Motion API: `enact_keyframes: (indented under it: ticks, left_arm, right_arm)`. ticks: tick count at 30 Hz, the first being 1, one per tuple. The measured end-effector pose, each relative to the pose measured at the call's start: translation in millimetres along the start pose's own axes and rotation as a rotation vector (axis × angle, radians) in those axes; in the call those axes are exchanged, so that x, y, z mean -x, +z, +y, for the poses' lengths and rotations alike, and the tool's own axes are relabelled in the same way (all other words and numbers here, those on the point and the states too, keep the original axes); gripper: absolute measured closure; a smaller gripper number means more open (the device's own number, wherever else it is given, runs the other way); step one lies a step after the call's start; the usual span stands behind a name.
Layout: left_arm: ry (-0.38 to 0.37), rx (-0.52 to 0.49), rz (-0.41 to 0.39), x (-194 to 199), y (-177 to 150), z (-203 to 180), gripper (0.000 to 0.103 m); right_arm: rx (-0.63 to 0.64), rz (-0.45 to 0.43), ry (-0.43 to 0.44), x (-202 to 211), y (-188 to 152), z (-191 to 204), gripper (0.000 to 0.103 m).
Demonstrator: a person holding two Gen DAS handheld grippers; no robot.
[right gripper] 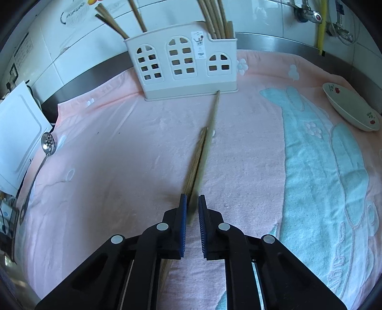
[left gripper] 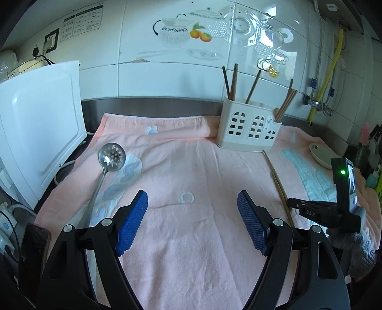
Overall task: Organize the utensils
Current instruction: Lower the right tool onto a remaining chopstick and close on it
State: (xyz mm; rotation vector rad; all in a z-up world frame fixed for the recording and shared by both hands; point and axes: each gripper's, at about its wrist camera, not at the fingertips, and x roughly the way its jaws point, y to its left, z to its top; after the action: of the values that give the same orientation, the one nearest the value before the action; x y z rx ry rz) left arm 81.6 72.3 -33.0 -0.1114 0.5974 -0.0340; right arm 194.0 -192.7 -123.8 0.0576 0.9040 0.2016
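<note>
The left gripper [left gripper: 192, 202] stands with its jaws wide apart over bare pink towel [left gripper: 191, 250]; nothing lies between the blue pads. The right gripper [right gripper: 192, 202] has its jaws drawn close together around the near ends of two loose chopsticks [right gripper: 199, 162]. The left pad meets the sticks, while a narrow gap shows at the right pad, so a firm clamp cannot be confirmed.

Right wrist view only: both chopsticks run from between the jaws straight ahead. The longer one ends at the base of the white utensil holder [right gripper: 188, 71], and the shorter one stops about halfway. A small label with a barcode sits on the holder front; its print is too small to read. More chopsticks stand in the holder's left and right compartments.

Left wrist view only: the right gripper body [left gripper: 317, 212] appears right of the left jaws, gripping the chopsticks [left gripper: 278, 181] low on the towel. White characters on its black housing read roughly "OAS". A green lamp glows on its upright module. A grey sleeve [left gripper: 353, 248] shows behind it. Printed notices [left gripper: 82, 22] hang on the wall tiles, text illegible.

Both views: a slotted metal ladle [left gripper: 112, 156] lies on the towel left of the jaws, and a flowered dish [right gripper: 351, 107] sits far right
</note>
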Motion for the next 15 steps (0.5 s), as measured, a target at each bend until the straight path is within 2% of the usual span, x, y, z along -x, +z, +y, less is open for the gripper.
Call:
enact_keyframes:
  ticks: [4, 7, 13, 15]
  left_arm:
    - [-0.010, -0.006, 0.009, -1, -4, -5, 0.026]
    - [-0.022, -0.006, 0.017, -3, -6, -9, 0.026]
    - [-0.024, -0.017, 0.023, -2, -9, -13, 0.026]
    - [-0.028, -0.007, 0.029, -3, -10, -13, 0.026]
  right_arm:
    - [-0.002, 0.010, 0.005, -1, 0, 4, 0.094]
    - [0.022, -0.001, -0.024, -1, -2, 9, 0.094]
    - [-0.062, 0.004, 0.014, 0, -5, -9, 0.094]
    - [-0.053, 0.001, 0.005, 1, -6, -7, 0.093]
